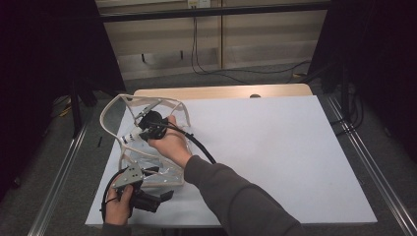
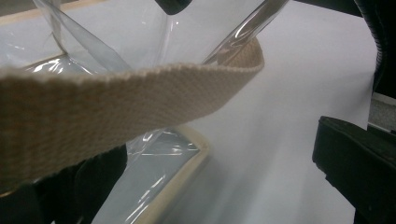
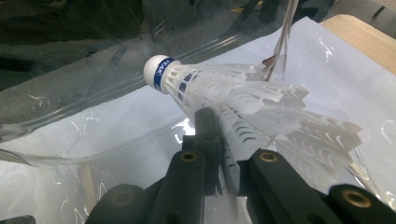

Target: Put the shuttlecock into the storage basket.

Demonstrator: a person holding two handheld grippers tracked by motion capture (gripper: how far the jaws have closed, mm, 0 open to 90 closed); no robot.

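Honestly, the right tongs [image 3: 224, 154] are clenched on a white shuttlecock [image 3: 243, 100] inside the clear bag [image 1: 129, 158] on the surface [image 1: 275, 147]. Left tongs [image 1: 164, 195] sit at the bag's near edge; webbing strap [image 2: 116, 107] blocks their view, so can't tell their state.

Overhead, two close views; shared bag [image 1: 147, 142]

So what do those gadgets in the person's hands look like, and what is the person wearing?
Each hand carries a black handheld gripper. The left gripper has a grey three-cornered plate on top and a thin black cable looping beside it. The right gripper trails a thick ribbed black cable. Up close, its jaws are matte black with brass-coloured screw inserts. The right arm wears a dark grey long sleeve.
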